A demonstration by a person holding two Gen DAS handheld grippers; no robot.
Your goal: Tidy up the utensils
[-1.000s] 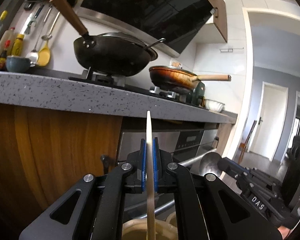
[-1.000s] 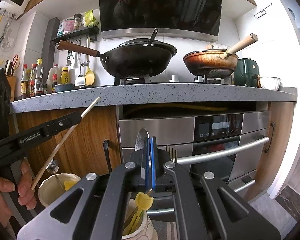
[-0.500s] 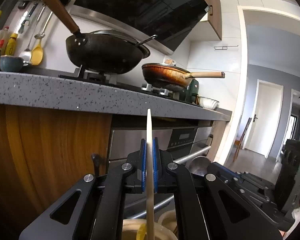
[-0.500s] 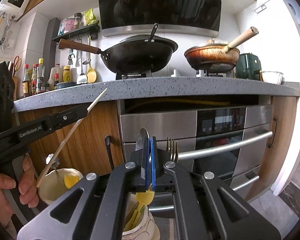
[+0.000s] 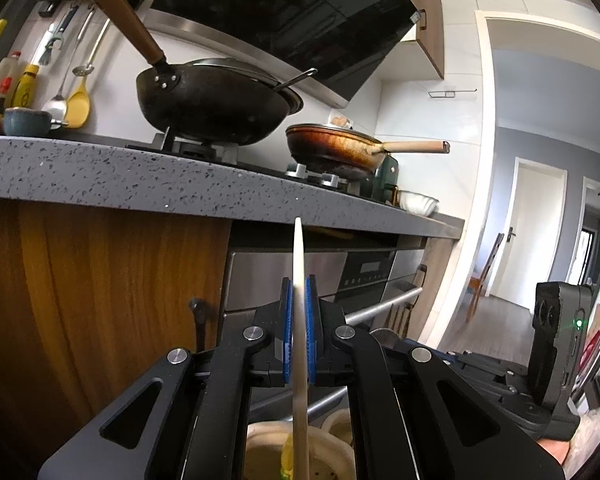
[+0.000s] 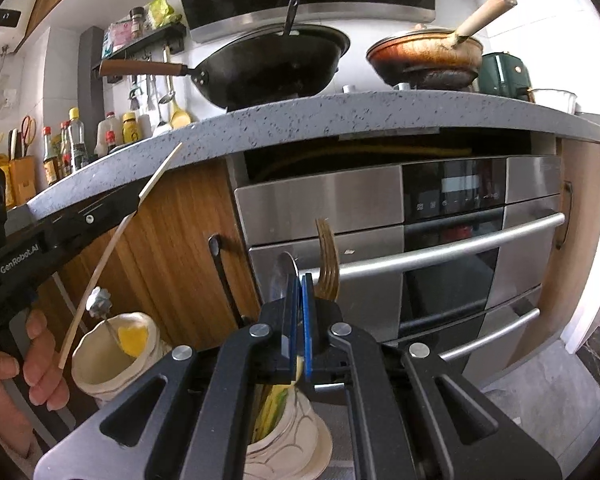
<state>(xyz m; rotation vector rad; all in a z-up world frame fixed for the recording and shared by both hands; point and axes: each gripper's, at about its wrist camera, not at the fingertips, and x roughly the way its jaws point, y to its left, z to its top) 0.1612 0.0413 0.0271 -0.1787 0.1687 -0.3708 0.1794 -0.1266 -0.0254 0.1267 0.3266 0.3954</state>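
The left gripper is clenched on a pale wooden chopstick, its blue pads pressed flat to either side of the stick. The chopstick runs upright through the jaws, its top end rising above them against the grey speckled counter, its lower end dipping below them toward a cream ceramic holder where something yellow shows just beside the stick. In the right wrist view that same left gripper reaches in from the left, held by a bare hand, and the chopstick slants down from its tip with the lower end hanging just outside the rim of the cream holder, which carries a yellow spoon and a metal-topped utensil.

To the right of that, the right gripper has its blue pads nearly together around something thin; what exactly it grips I cannot tell. A spoon bowl and a fork stand up just behind the jaws, tines topmost. Directly beneath this gripper sits a second cream holder with yellow-handled utensils inside. Beyond the jaws stands the steel oven under the counter, with a black wok and a brown pan above.
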